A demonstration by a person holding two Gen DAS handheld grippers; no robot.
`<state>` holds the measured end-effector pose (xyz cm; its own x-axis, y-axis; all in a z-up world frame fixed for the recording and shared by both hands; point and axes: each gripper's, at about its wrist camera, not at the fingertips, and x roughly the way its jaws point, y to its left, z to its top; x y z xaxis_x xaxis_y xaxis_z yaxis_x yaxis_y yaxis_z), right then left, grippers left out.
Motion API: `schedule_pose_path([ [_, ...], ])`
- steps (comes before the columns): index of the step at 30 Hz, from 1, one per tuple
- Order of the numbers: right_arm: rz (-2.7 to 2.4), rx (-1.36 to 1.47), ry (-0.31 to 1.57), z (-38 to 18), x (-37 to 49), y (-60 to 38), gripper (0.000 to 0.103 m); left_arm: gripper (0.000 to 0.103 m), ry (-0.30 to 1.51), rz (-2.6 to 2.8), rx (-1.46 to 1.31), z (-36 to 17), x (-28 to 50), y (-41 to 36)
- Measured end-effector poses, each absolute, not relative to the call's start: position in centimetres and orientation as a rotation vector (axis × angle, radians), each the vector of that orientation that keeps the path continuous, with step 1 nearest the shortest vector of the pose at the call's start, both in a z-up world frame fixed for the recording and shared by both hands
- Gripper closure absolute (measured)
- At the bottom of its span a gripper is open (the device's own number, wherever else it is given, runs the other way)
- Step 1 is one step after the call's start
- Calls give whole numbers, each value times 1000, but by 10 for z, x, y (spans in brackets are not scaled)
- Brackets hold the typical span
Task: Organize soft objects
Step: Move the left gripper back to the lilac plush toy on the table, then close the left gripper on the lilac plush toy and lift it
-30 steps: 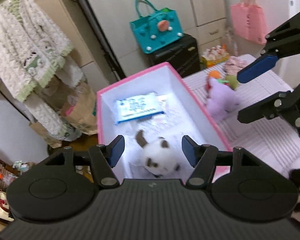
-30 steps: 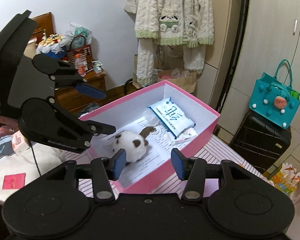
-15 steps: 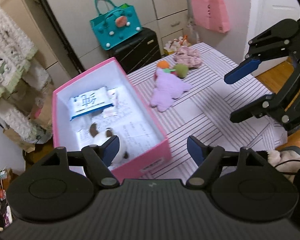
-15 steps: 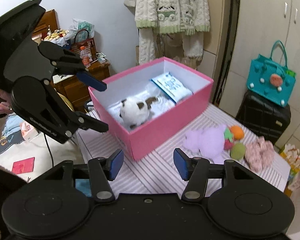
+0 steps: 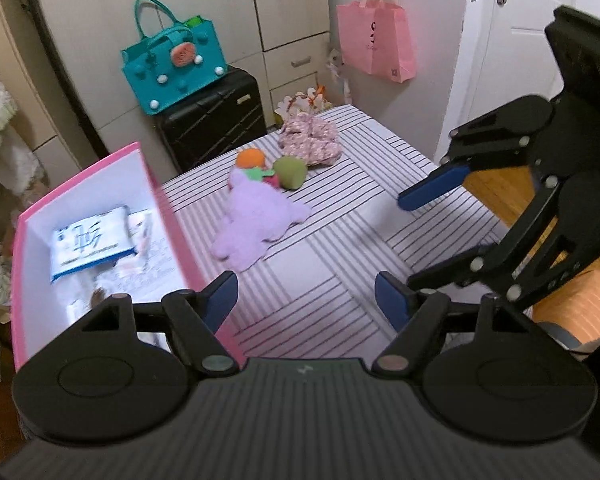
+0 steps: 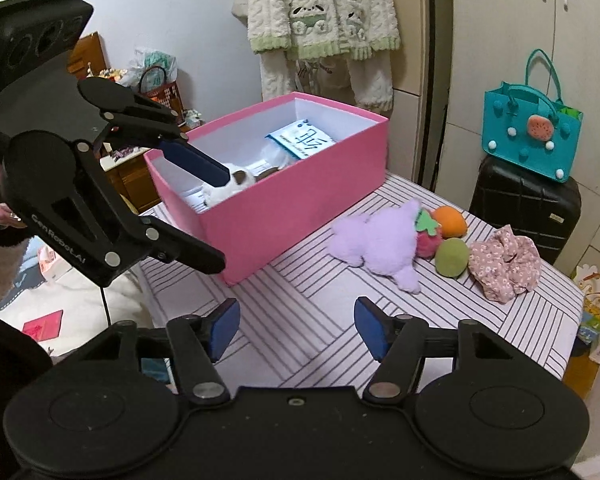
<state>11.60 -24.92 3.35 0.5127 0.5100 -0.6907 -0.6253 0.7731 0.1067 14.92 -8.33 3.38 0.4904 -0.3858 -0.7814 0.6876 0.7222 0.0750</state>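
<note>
A pink box (image 6: 300,196) (image 5: 80,176) stands on the striped table (image 6: 308,320). Inside lie a white and brown plush (image 6: 230,188) and a blue-white packet (image 6: 302,140) (image 5: 88,244). On the table lie a purple plush (image 6: 380,240) (image 5: 256,216), an orange ball (image 6: 450,220) (image 5: 250,158), a green ball (image 6: 452,256) (image 5: 290,172), a small red strawberry toy (image 6: 428,242) and a pink floral cloth (image 6: 504,262) (image 5: 310,140). My left gripper (image 5: 306,298) (image 6: 216,216) is open and empty beside the box. My right gripper (image 6: 296,326) (image 5: 424,236) is open and empty above the table's near part.
A black suitcase (image 6: 524,208) (image 5: 212,120) with a teal bag (image 6: 532,132) (image 5: 174,70) on it stands behind the table. A pink bag (image 5: 374,42) hangs by the white door. White knitwear (image 6: 324,12) hangs on the wall. Wooden floor (image 5: 496,184) lies past the table's right edge.
Both grippers have pulled back from the box and swung right toward the toys on the table. The white and brown plush stays in the box. Both remain open.
</note>
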Motion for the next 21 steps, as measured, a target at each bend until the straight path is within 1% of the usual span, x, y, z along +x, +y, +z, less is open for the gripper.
schedule_pose_path([
  [9,712,-145,711,-5,154,-276,31,32,859,-627,483,12,202,-126],
  [10,712,-148,699,-9,158,-278,29,33,872,-621,490,9,209,-129],
  [11,707,-156,680,-14,163,-279,23,35,886,-614,496,5,217,-133],
  [13,709,-170,647,-21,170,-281,20,37,914,-604,514,-2,230,-141],
  [18,723,-219,571,-42,187,-276,20,41,969,-571,558,-18,261,-156],
  [21,724,-234,569,-50,198,-271,19,44,1013,-554,542,-26,277,-158],
])
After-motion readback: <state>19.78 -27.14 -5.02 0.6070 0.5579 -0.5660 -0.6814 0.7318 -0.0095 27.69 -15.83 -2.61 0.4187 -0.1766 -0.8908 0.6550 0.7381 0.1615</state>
